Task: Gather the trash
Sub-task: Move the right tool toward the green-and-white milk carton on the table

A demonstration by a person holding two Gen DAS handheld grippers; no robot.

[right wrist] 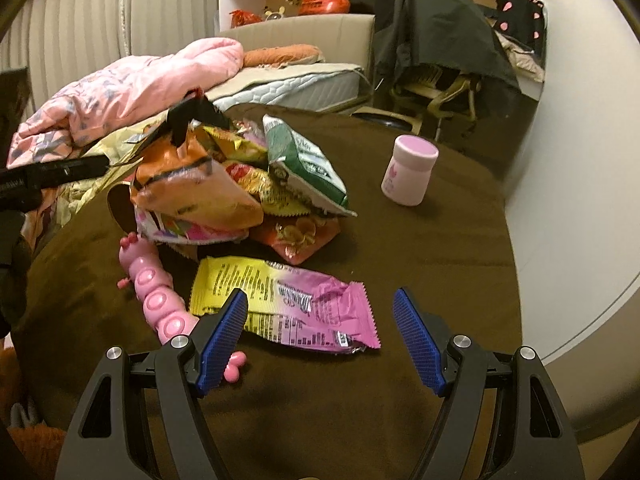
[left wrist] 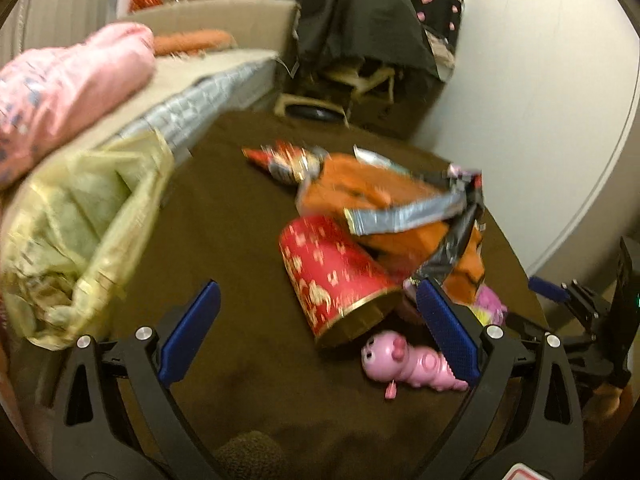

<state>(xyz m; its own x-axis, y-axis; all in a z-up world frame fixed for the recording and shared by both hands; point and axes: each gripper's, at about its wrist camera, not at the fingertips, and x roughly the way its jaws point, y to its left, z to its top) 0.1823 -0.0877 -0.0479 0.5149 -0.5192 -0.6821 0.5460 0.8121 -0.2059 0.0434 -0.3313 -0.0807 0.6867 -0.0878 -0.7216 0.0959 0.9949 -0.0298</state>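
Snack wrappers (right wrist: 224,184) lie heaped on the brown desk (right wrist: 440,248), a yellow-pink wrapper (right wrist: 288,304) flat just before the right hand-held gripper (right wrist: 320,336), whose jaws stand wide apart. The left hand-held gripper (left wrist: 320,328) gapes empty near a red cup (left wrist: 336,276) and pink toy (left wrist: 408,360).

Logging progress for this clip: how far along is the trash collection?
Early. Both the left gripper and right gripper are open and empty. The pink-yellow wrapper, snack bag pile and red tube lie uncollected on the brown table.
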